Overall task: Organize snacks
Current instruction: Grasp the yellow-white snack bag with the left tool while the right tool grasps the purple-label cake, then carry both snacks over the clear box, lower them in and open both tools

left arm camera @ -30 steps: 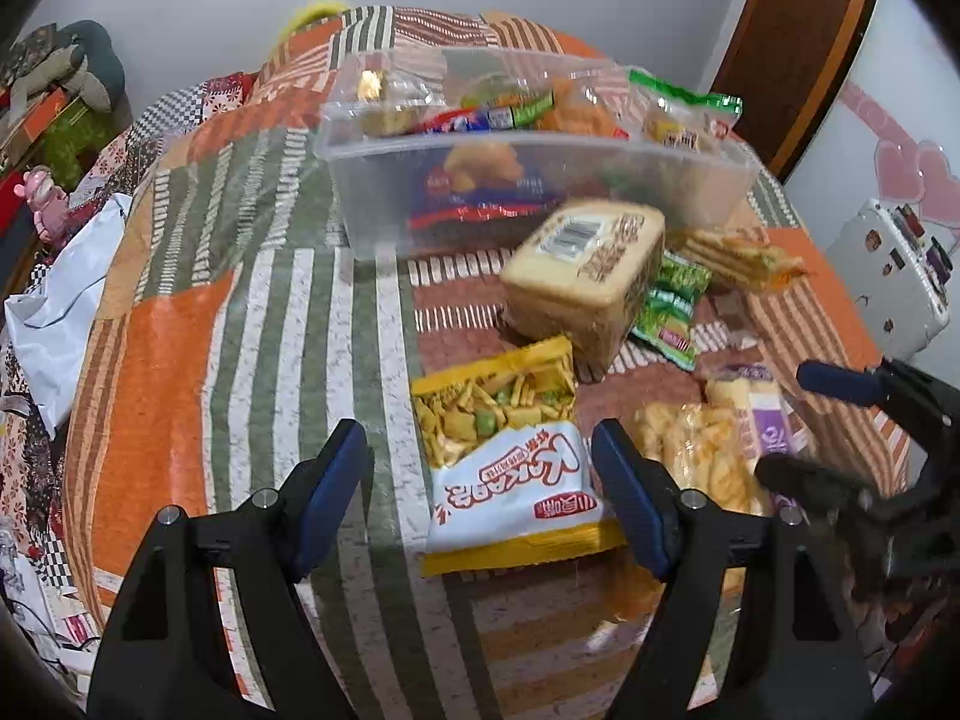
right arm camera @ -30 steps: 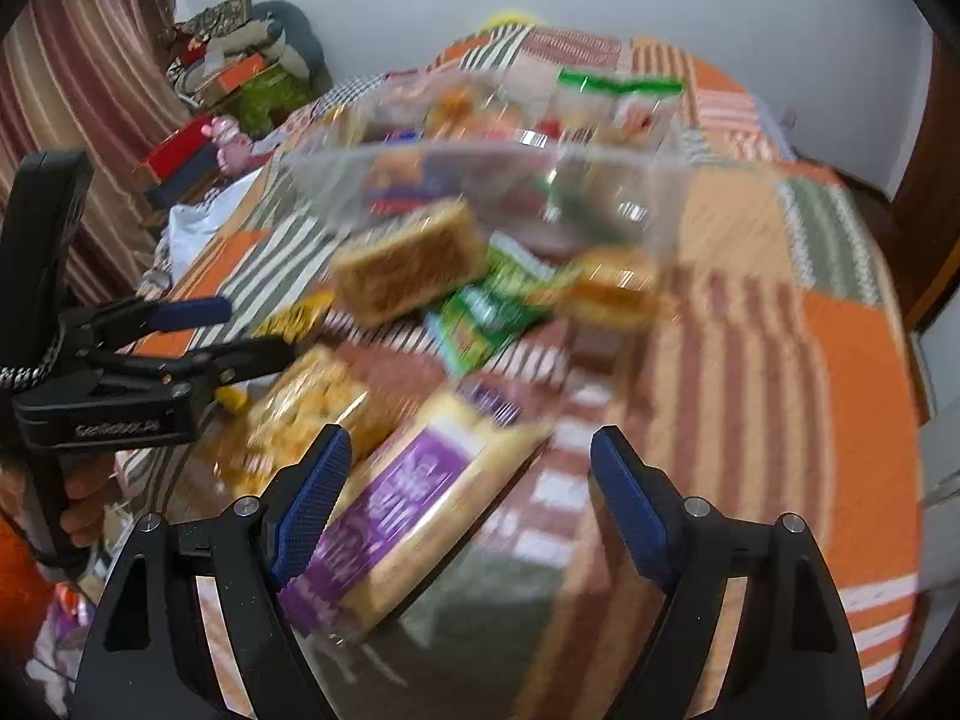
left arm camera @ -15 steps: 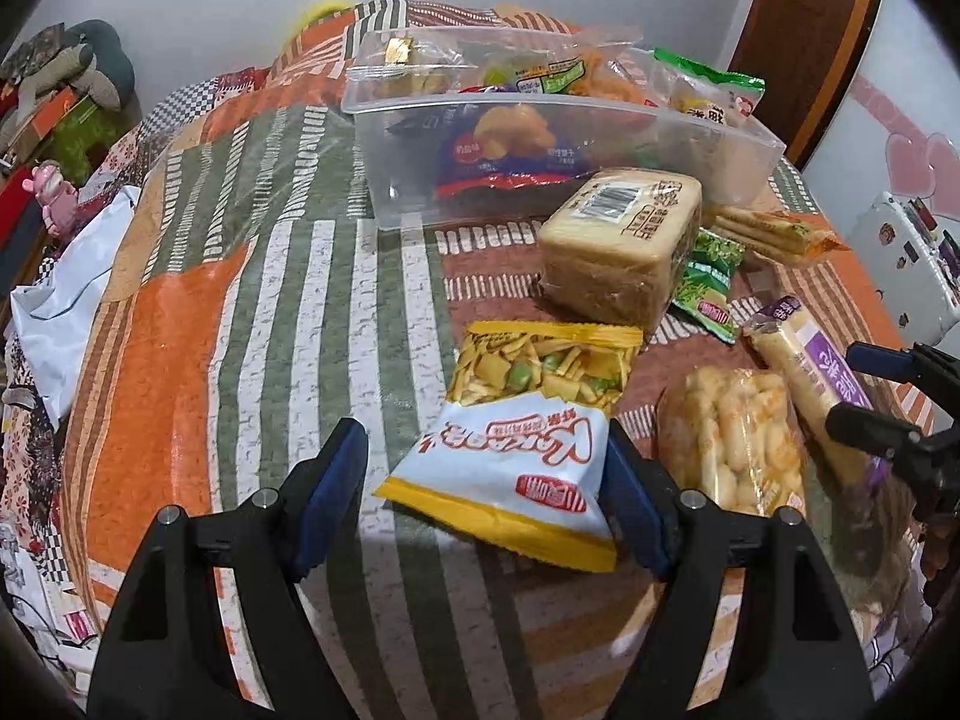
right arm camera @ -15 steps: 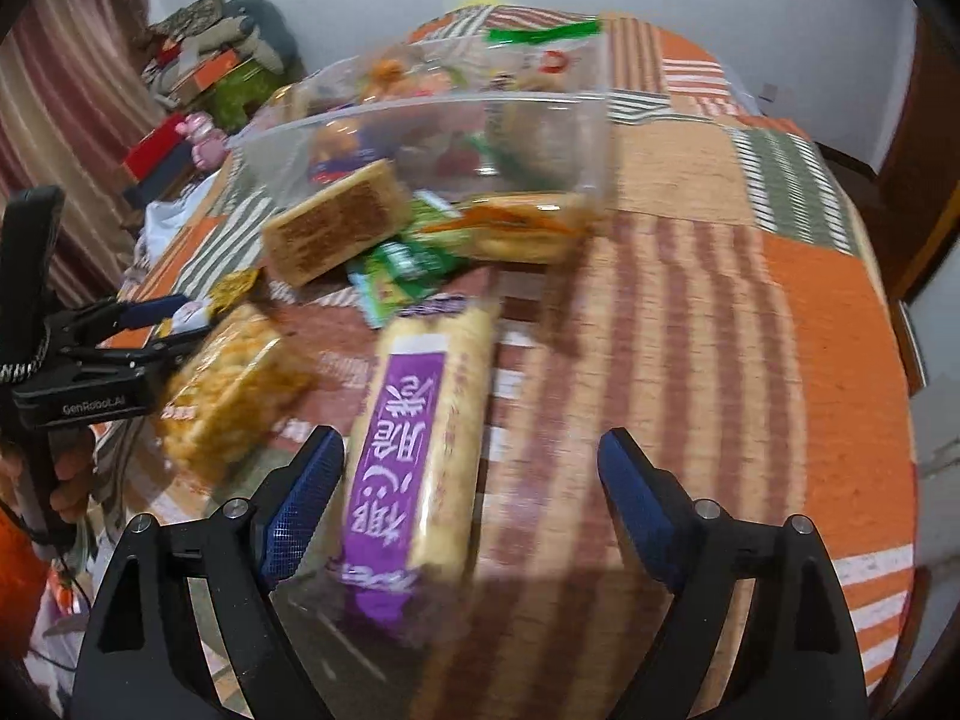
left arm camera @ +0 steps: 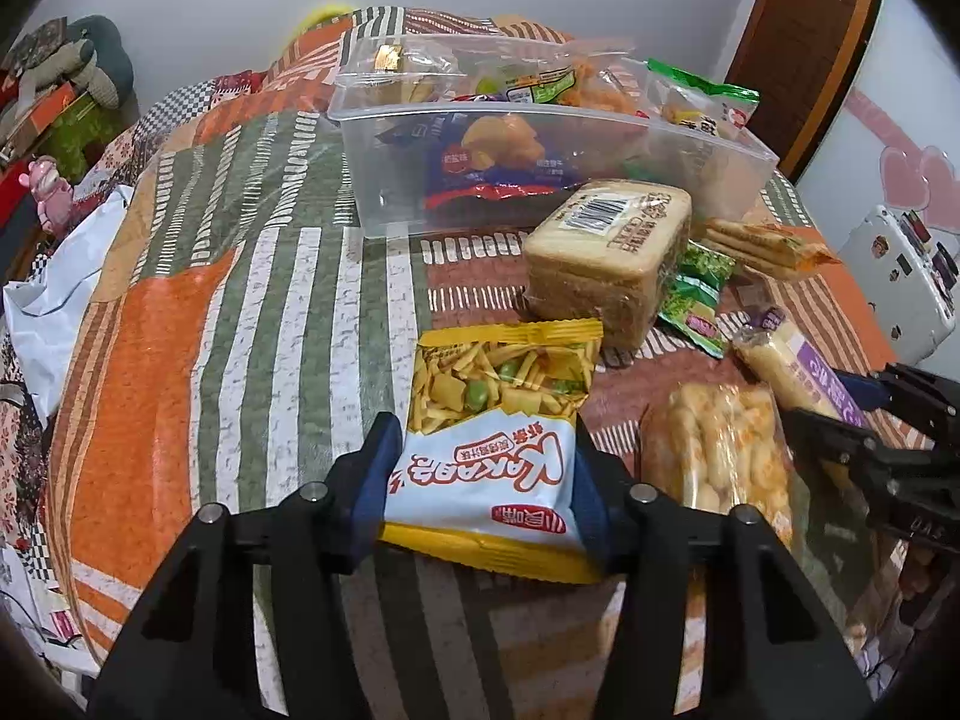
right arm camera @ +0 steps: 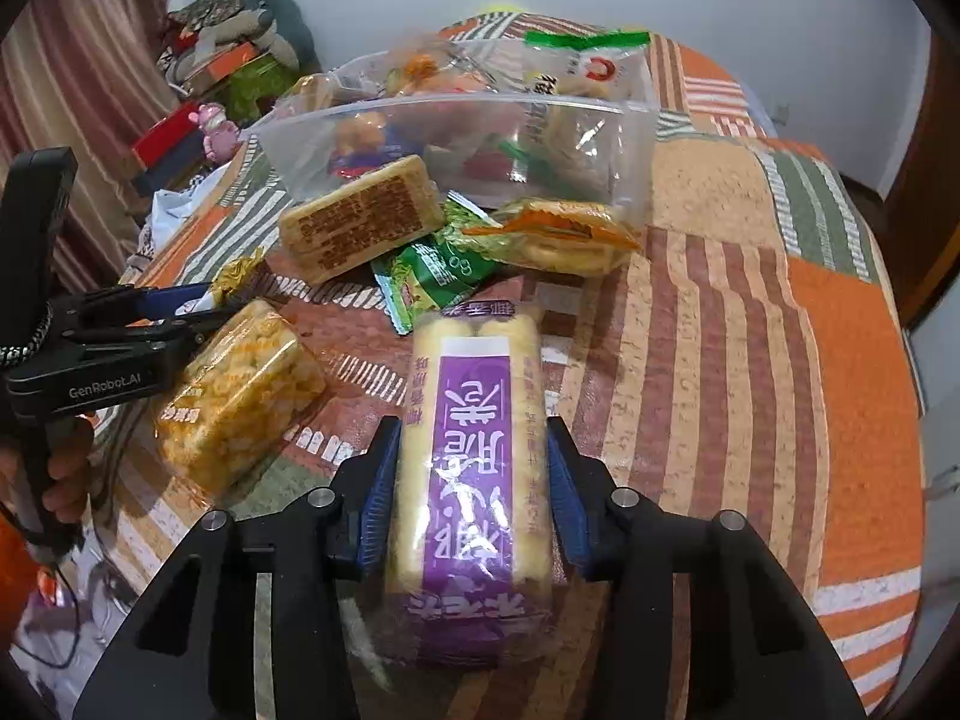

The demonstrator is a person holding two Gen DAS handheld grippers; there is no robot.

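Note:
My left gripper (left arm camera: 483, 480) is shut on a yellow and white chip bag (left arm camera: 498, 420) lying on the striped quilt (left arm camera: 240, 300). My right gripper (right arm camera: 471, 480) is shut on a long purple-labelled rice cracker pack (right arm camera: 474, 456), which also shows in the left wrist view (left arm camera: 798, 372). A clear plastic bin (left arm camera: 540, 168) with several snacks stands behind; it also shows in the right wrist view (right arm camera: 456, 138). Between lie a wrapped bread block (left arm camera: 606, 252), a green packet (left arm camera: 696, 294), an orange cracker pack (left arm camera: 762, 240) and a puffed corn stick pack (left arm camera: 720, 456).
The quilt covers a round surface whose edge drops away left and right. Toys and boxes (left arm camera: 54, 120) sit far left. A white appliance (left arm camera: 900, 276) and a brown door (left arm camera: 804, 30) stand to the right.
Both grippers moved forward and closed. The left one took hold of the chip bag, the right one took hold of the purple cracker pack.

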